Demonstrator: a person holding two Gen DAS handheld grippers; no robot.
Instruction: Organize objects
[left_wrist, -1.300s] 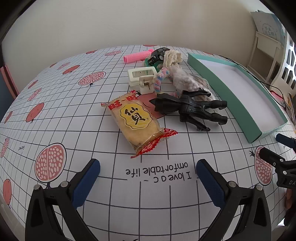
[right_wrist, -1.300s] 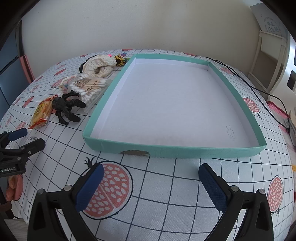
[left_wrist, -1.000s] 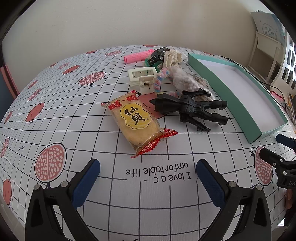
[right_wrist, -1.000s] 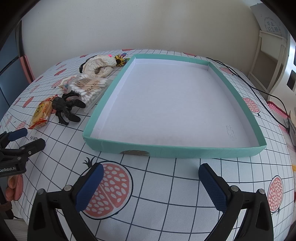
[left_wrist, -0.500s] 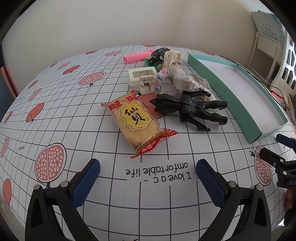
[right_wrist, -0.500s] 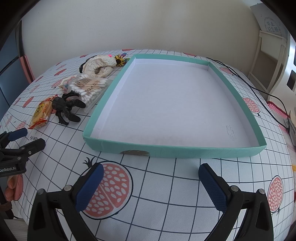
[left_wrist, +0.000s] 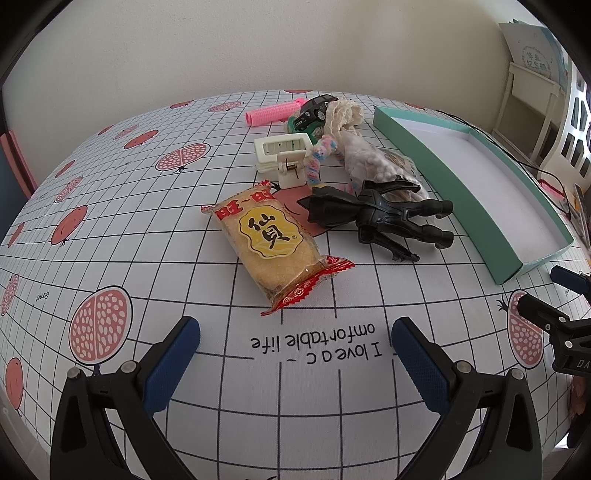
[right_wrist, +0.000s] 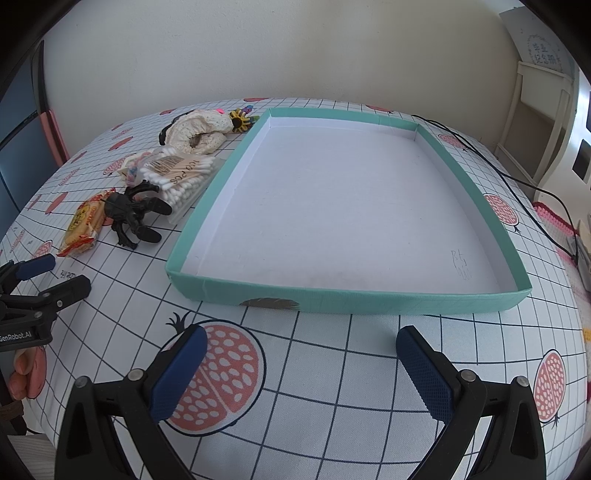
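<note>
The left hand-held gripper hovers low over the worktop, which is covered by a white grid-pattern cloth with red pomegranate prints. Its two blue-padded fingers are spread wide and hold nothing. Just ahead of it lies a yellow rice-cracker packet with red crimped ends. Right of the packet, almost touching it, lies a black plastic toy figure with long legs. Behind the figure is a clear bag of cotton swabs, and near it a cream plastic box with a small clip part, a pastel twisted rope, a cream knitted cloth, a small black toy car and a pink ribbed roller.

The right hand-held gripper is also spread wide and holds nothing. It stands just before the near wall of a shallow teal cardboard tray with a white inside. The tray lies to the right of the group of objects, with the swab bag just beside its left wall.
</note>
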